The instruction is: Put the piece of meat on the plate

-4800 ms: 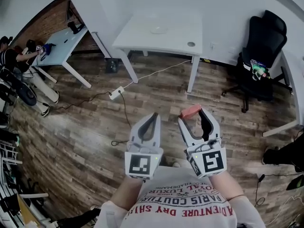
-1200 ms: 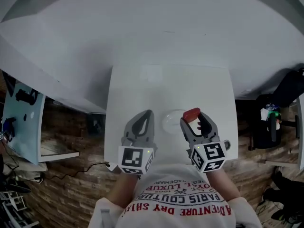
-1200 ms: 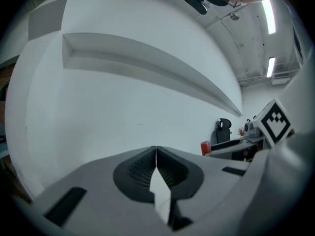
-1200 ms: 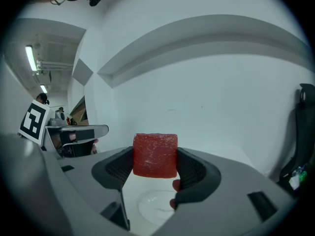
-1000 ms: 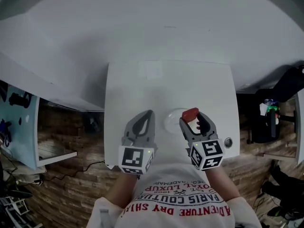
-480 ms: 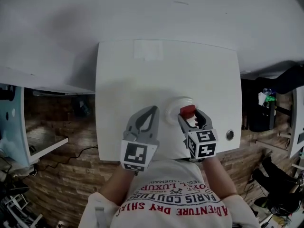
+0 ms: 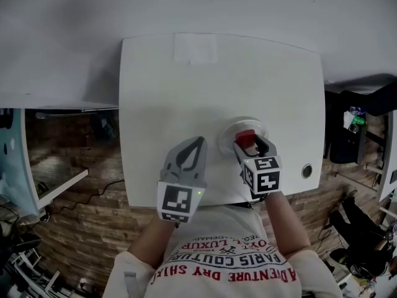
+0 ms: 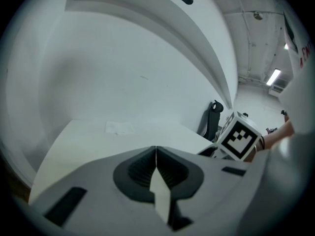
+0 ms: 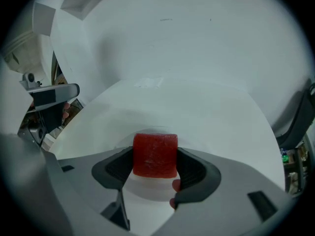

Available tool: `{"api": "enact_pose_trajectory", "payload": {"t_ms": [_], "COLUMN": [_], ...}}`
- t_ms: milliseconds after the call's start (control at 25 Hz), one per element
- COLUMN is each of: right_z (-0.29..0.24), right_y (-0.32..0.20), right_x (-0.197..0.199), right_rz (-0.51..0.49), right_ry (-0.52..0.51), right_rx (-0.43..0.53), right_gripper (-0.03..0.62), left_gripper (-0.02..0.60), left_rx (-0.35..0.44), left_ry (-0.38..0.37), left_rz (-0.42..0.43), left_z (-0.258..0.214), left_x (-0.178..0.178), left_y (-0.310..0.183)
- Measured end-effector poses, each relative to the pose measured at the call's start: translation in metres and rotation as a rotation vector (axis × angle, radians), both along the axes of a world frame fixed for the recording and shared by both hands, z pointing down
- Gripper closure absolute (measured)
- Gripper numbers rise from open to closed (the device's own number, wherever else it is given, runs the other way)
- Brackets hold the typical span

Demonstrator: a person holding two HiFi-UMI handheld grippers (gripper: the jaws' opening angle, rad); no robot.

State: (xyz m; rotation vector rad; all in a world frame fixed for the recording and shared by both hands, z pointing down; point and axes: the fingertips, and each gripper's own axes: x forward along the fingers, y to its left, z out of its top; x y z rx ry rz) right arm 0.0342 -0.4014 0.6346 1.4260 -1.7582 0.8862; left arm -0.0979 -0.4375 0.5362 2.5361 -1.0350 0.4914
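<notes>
One piece of meat (image 9: 155, 155) pinched in the right gripper (image 7: 250, 143) over one plate (image 7: 228, 131); left gripper (image 8: 156, 154) jaws pressed together, empty.

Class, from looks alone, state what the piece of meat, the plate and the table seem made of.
The piece of meat: matte red block, squared edges, grainy face; likely plastic or rubber toy. The plate: smooth white, ceramic or plastic; unclear. The table: flat matte white top, probably laminate.

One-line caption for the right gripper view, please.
Right gripper shut on the red piece of meat, poised over the white plate.
</notes>
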Motion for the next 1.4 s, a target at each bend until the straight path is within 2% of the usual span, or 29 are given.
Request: {"api": "enact_pose_trajectory", "payload": {"t_ms": [280, 640, 1000, 1120, 1240, 1320, 1400], "right_z": [0.012, 0.014, -0.03, -0.045, -0.066, -0.083, -0.1], "right_y": [-0.004, -0.006, -0.01, -0.005, 0.0, 0.002, 0.004], "right_x": [0.0, -0.002, -0.009, -0.005, -0.004, -0.003, 0.001], "right_rz": [-0.003, -0.004, 0.001, -0.001, 0.018, 0.033, 0.04], "right_ry": [0.025, 0.0, -0.033, -0.017, 0.002, -0.001, -0.021], "right_rx": [-0.057, -0.03, 0.123, 0.129, 0.168, 0.208, 0.244], "right_gripper": [0.313, 0.313, 0.312, 0.402, 0.521, 0.561, 0.575], "left_gripper": [0.574, 0.574, 0.574, 0.574, 0.574, 0.574, 0.574], "left_rx": [-0.02, -0.021, 0.004, 0.029, 0.058, 0.073, 0.084], "left_ry": [-0.009, -0.005, 0.003, 0.009, 0.016, 0.023, 0.03], "left_rz": [0.019, 0.028, 0.039, 0.051, 0.061, 0.059, 0.048], "left_z": [0.01, 0.008, -0.007, -0.019, -0.037, -0.049, -0.06], "left_x": [0.0, 0.002, 0.007, 0.014, 0.017, 0.019, 0.024], "left_y": [-0.003, -0.003, 0.005, 0.008, 0.014, 0.018, 0.021]}}
